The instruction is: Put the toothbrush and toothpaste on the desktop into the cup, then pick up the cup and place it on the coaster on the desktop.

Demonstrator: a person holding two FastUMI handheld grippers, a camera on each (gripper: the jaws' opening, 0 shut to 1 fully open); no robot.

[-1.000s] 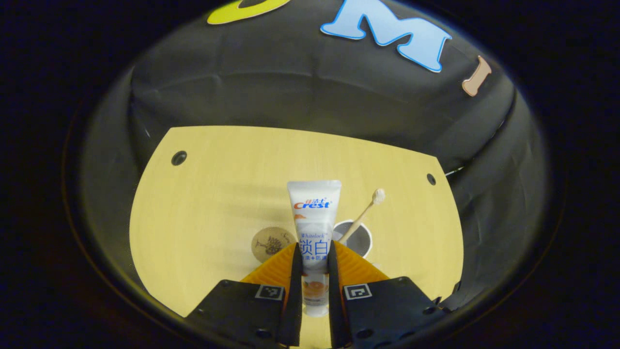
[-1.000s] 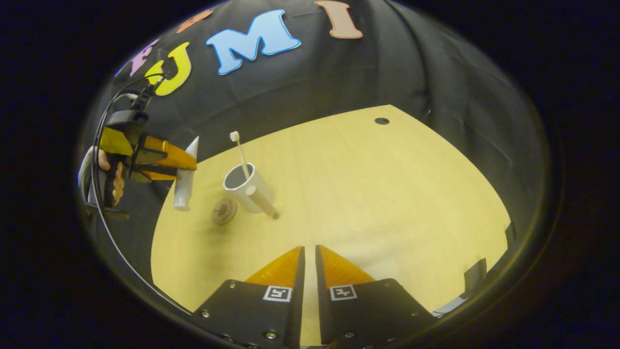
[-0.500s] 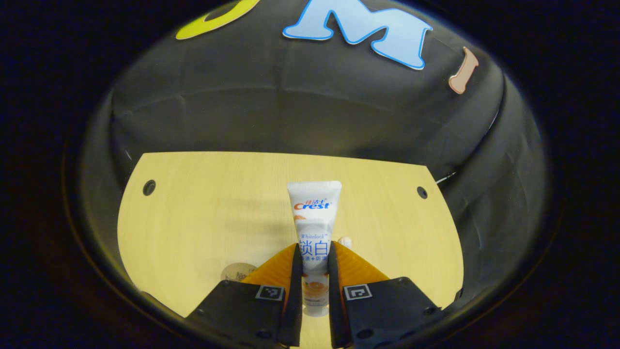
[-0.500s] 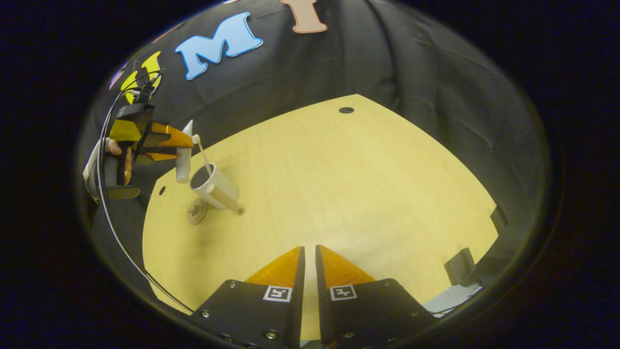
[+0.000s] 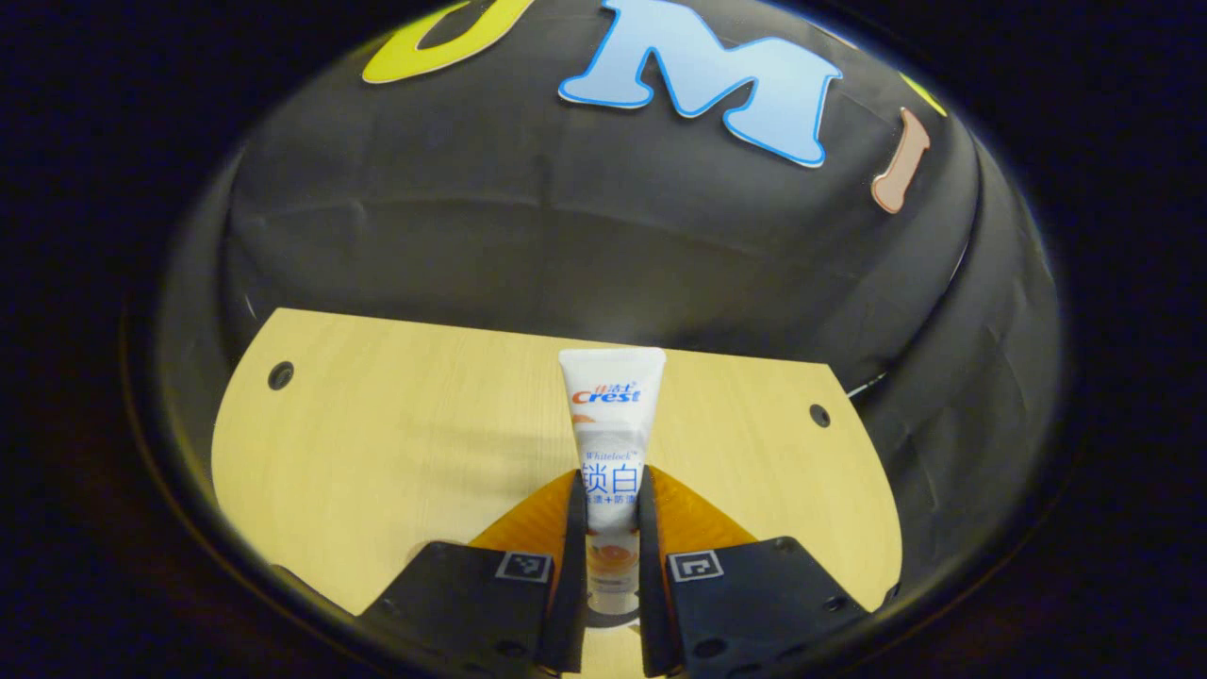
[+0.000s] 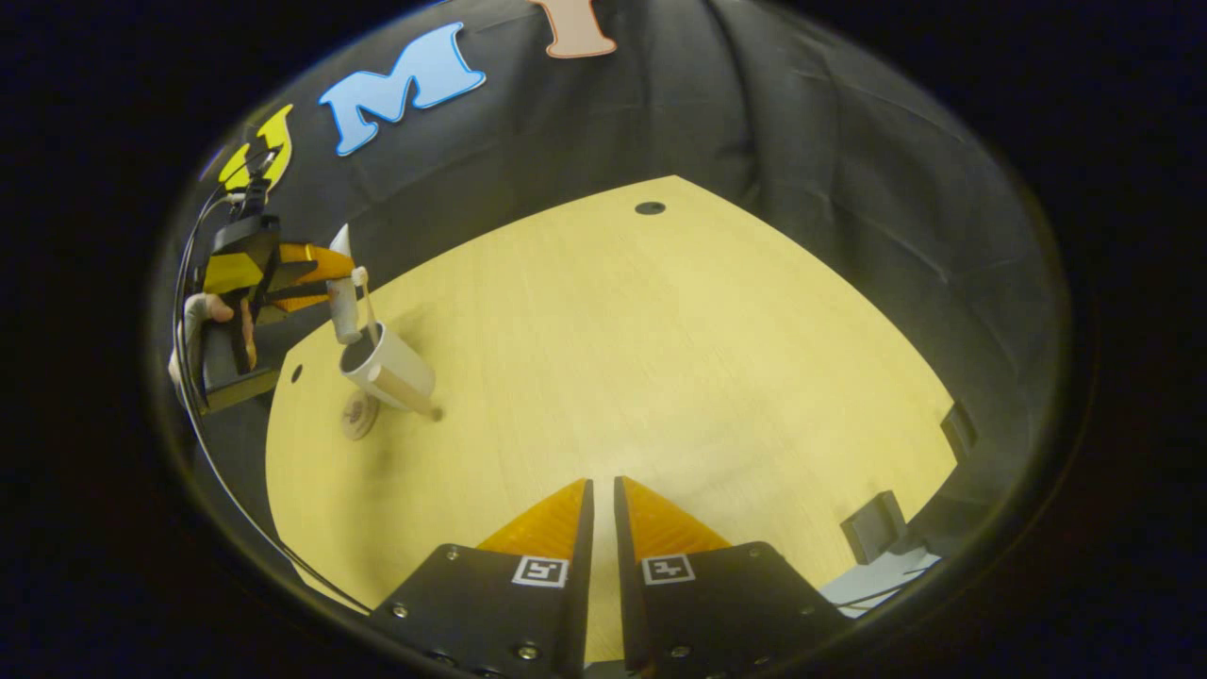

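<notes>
The left claw (image 5: pixel 611 490), clamped on the upright toothpaste (image 5: pixel 611 415), hangs over the cup (image 6: pixel 388 363), while the right claw (image 6: pixel 600 495) hovers nearly closed above the table (image 6: pixel 660 358).

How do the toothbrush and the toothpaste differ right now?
The toothbrush stands in the cup, bristles up; the toothpaste hangs above the cup's mouth. No claw touches the toothbrush, while the left claw pinches the toothpaste. The toothbrush is a thin stick; the toothpaste is a wide flat tube. Both stand roughly upright at the cup.
</notes>
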